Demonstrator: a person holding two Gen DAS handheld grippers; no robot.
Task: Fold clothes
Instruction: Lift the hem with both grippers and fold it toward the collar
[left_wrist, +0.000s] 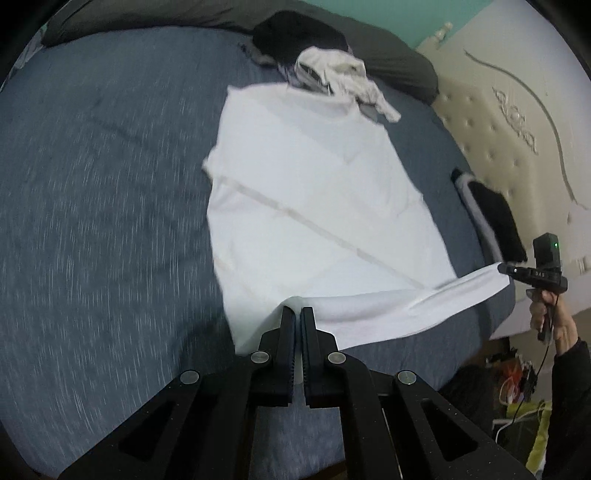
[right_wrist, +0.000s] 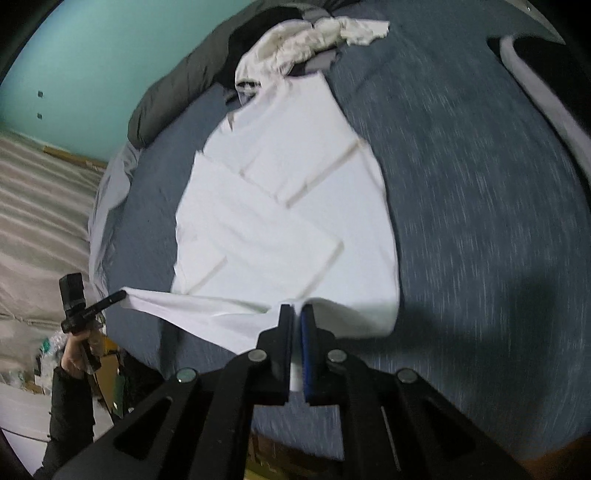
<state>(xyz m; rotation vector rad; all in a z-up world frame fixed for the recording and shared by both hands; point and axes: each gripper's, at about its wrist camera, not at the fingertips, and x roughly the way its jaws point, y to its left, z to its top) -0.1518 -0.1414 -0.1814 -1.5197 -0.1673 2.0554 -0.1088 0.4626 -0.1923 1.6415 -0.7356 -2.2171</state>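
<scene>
A white T-shirt (left_wrist: 303, 192) lies spread on the blue-grey bed, with its sleeves folded in over the body; it also shows in the right wrist view (right_wrist: 280, 221). My left gripper (left_wrist: 298, 312) is shut on one corner of the shirt's near hem. My right gripper (right_wrist: 297, 310) is shut on the other hem corner; it also shows in the left wrist view (left_wrist: 503, 268). The left gripper also shows in the right wrist view (right_wrist: 123, 294). The hem is lifted off the bed and stretched between the two grippers.
A pile of crumpled white and dark clothes (left_wrist: 325, 70) lies beyond the shirt's far end, next to a dark quilt (left_wrist: 391, 55). A black garment (left_wrist: 495, 218) lies at the bed's right edge by the tufted headboard (left_wrist: 517, 122). Clutter (left_wrist: 517, 384) sits on the floor.
</scene>
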